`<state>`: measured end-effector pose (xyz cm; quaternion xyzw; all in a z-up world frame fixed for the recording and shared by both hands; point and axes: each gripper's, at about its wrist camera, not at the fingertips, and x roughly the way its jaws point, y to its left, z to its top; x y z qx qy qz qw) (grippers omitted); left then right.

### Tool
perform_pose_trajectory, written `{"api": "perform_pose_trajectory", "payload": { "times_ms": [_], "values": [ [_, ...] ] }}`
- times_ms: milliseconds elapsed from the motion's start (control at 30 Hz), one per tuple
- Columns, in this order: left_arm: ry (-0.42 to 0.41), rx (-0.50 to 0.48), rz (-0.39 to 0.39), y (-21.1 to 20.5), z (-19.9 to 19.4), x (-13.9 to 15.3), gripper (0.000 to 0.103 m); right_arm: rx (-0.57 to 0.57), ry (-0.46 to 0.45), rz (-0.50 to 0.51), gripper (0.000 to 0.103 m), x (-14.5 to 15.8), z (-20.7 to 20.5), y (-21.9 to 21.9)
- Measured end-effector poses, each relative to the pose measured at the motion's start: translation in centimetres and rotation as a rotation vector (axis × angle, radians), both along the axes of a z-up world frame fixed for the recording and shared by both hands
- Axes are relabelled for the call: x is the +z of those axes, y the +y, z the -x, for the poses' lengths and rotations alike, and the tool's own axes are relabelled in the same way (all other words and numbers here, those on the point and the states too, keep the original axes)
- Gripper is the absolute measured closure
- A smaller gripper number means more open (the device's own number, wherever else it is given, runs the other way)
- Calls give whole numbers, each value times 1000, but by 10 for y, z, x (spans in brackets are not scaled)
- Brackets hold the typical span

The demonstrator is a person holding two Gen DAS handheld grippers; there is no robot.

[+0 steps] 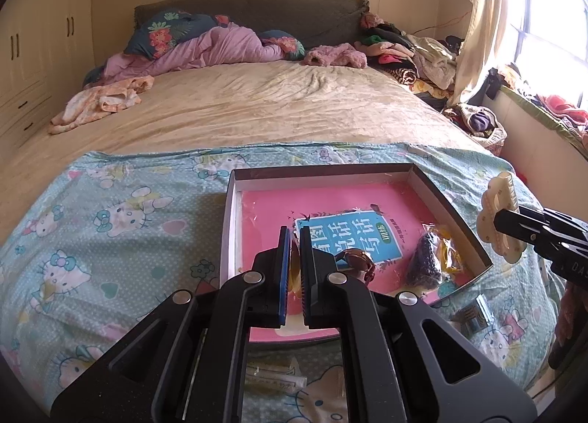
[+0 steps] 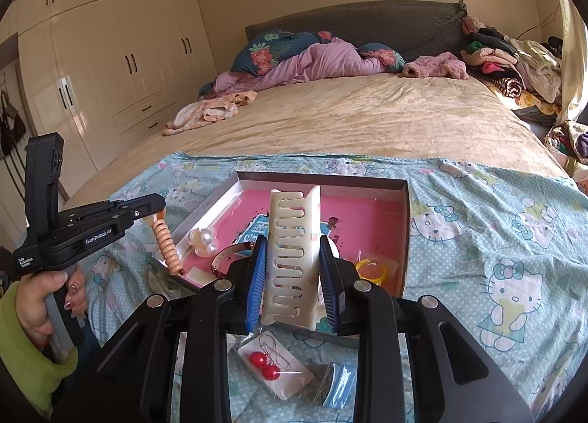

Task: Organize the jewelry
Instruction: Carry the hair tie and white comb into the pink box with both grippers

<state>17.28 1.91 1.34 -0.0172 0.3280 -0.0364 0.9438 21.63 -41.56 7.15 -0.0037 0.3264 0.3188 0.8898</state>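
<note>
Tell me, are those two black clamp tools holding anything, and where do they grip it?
The right gripper pinches a cream plastic claw hair clip by its sides. The left gripper holds a peach spiral hair tie by its top end.

I count a bed (image 2: 367, 118) under a beige blanket; crumpled pink bedding (image 2: 316, 63) by the dark headboard (image 2: 367, 24); cream wardrobes (image 2: 121, 52); a clothes heap (image 1: 411, 52), seemingly mixed garments; a curtained window (image 1: 544, 19); a cartoon-cat sheet (image 1: 110, 210).

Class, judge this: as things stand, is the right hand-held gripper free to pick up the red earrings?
Probably not: the right hand-held gripper is shut on a cream hair claw, which it must release first; the red earrings lie below it.
</note>
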Motion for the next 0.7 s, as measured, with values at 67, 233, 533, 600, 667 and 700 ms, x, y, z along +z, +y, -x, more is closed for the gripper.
{"api": "perform_pose_trajectory", "payload": {
  "times_ms": [67,233,533,600,667,700],
  "values": [
    [5,0,0,1,-2,-3,103,0,2,2,77,-1,-3,4],
    [16,9,-12,3,-4,-11,103,4,22,9,77,-9,-12,16],
    [39,23,-19,9,-8,-28,103,10,64,31,77,-27,-26,38],
    [44,26,-16,11,-8,-31,103,9,74,39,77,-32,-29,42],
    [49,29,-19,12,-9,-34,103,8,87,47,77,-37,-33,45],
    [50,31,-20,12,-9,-35,102,6,92,51,77,-40,-34,47]
  ]
}}
